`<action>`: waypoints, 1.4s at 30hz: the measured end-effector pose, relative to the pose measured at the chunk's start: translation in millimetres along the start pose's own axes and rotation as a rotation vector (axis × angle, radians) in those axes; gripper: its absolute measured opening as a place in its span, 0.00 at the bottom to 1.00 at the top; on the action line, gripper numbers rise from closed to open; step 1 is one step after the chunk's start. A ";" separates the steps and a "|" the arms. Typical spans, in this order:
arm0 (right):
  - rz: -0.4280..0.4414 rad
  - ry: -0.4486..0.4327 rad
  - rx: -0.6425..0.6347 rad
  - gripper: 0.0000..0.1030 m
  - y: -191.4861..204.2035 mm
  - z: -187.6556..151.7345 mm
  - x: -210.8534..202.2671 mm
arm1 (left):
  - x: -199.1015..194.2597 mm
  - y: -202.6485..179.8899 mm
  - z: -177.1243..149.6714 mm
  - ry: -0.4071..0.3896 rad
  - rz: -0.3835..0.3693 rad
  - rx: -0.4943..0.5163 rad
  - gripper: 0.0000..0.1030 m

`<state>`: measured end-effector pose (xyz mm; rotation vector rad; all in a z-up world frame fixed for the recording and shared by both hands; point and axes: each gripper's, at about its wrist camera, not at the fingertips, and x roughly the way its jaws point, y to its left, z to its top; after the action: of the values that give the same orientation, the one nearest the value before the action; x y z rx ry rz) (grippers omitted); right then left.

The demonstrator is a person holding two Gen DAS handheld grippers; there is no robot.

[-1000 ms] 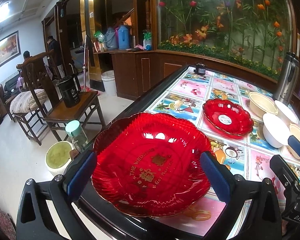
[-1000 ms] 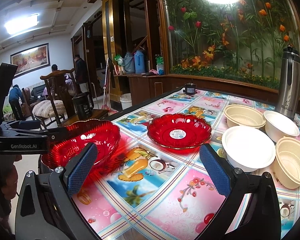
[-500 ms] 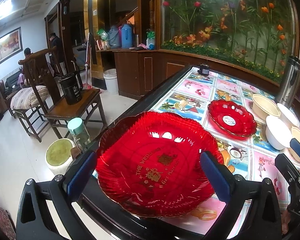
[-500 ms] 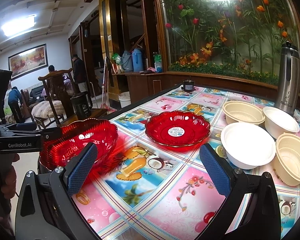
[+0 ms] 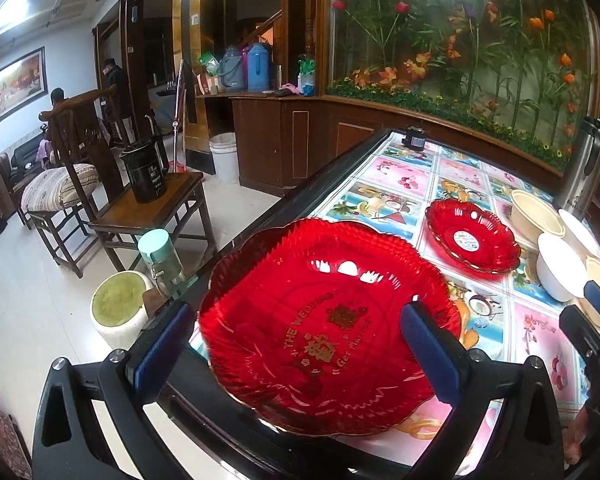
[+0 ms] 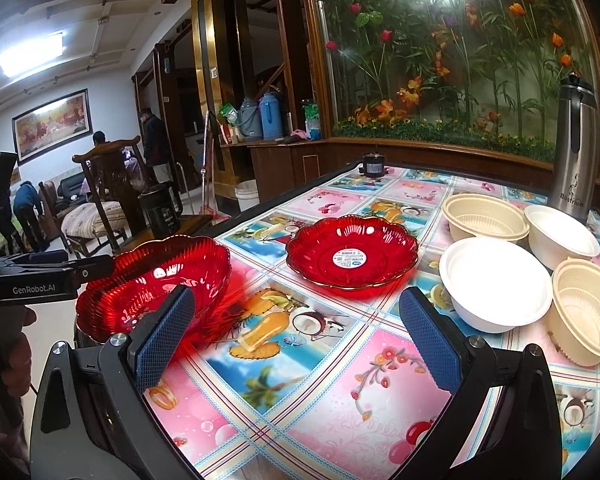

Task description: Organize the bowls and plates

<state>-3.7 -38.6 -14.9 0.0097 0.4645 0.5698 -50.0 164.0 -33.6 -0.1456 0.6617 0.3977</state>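
A large red glass plate with gold lettering lies at the near left corner of the table; it also shows in the right wrist view. My left gripper is open, its blue pads on either side of this plate and just above it. A smaller red plate with a white sticker lies further back, seen too in the right wrist view. Two cream bowls and two white bowls stand at the right. My right gripper is open and empty over the tablecloth.
A steel thermos stands at the back right. A small dark jar sits at the table's far edge. Left of the table are a wooden chair with a black kettle, a stool and a teal bottle.
The left gripper has shifted slightly left and nearer over the large red plate. The right gripper has barely moved.
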 end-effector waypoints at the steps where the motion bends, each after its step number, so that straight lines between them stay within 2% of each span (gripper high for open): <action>1: 0.000 0.001 0.002 1.00 0.4 0.1 0.3 | -0.1 2.9 0.0 -0.001 0.005 0.003 1.00; 8: -0.001 0.008 0.009 1.00 -0.2 1.2 1.6 | -0.9 50.8 -6.0 0.005 0.105 -0.013 1.00; 14: 0.098 0.052 0.026 1.00 25.8 10.3 19.7 | 0.8 94.8 -1.8 0.008 0.194 -0.068 1.00; 18: 0.137 0.061 0.008 1.00 46.6 19.2 32.0 | 5.2 114.2 8.1 0.008 0.199 -0.119 1.00; 27: 0.174 0.085 0.060 1.00 58.1 17.0 51.6 | 10.0 117.8 15.0 -0.012 0.209 -0.132 1.00; 42: 0.188 0.127 0.086 1.00 57.3 14.5 61.0 | 21.7 103.7 14.3 0.019 0.191 -0.097 1.00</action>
<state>18.1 43.4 -19.9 0.1008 0.6157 0.7377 -68.2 269.4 -36.6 -0.1788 0.6774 0.6133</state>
